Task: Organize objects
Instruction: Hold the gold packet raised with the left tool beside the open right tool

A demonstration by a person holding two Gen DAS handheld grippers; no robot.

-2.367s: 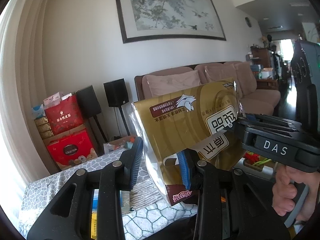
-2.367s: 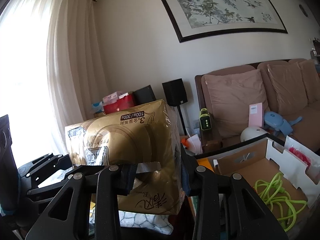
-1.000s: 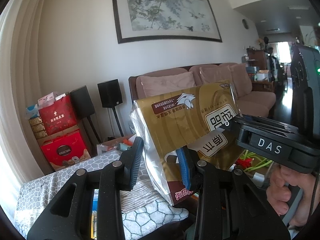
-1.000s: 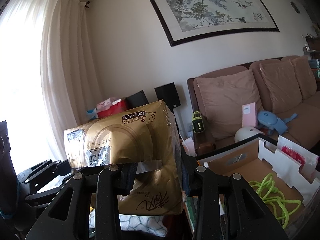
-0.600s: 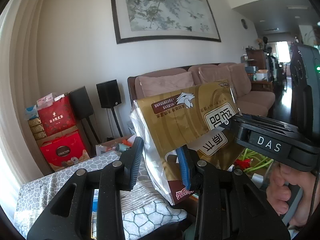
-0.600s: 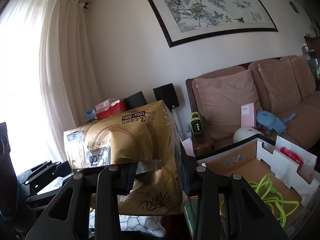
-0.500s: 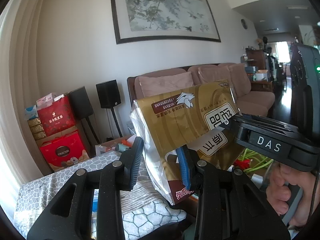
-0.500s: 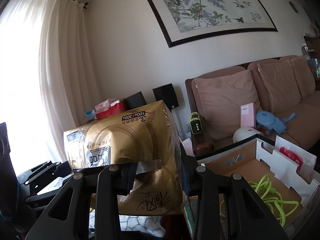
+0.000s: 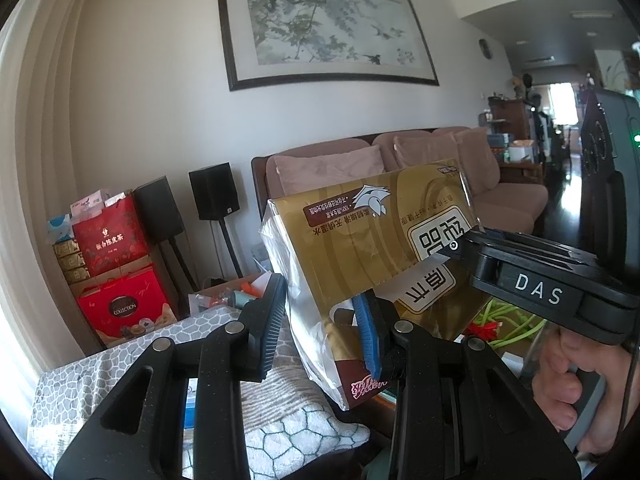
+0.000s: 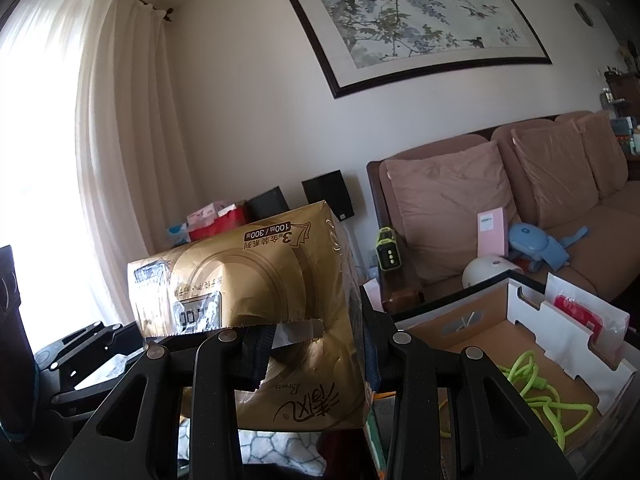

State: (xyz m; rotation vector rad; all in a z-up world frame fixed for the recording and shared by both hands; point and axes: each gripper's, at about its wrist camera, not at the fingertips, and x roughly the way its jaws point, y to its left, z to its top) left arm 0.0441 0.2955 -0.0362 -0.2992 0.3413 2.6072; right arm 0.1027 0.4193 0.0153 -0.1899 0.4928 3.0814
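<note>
A gold tissue pack in clear wrap hangs in the air, held from both ends. My left gripper is shut on its near end, with the blue pad of one finger pressed into the wrap. The other gripper's black body and the hand around it show at the right of that view. In the right wrist view the pack fills the centre and my right gripper is shut on it, one finger tucked under a torn flap. The left gripper's body shows beyond the pack.
An open cardboard box with a green cord sits low at the right. A grey patterned cloth covers the surface below. Red gift boxes, black speakers and a brown sofa stand behind.
Both grippers keep the same hold on the pack. Since the earliest frames the room has slid slightly left in both views; in the last second nothing moved.
</note>
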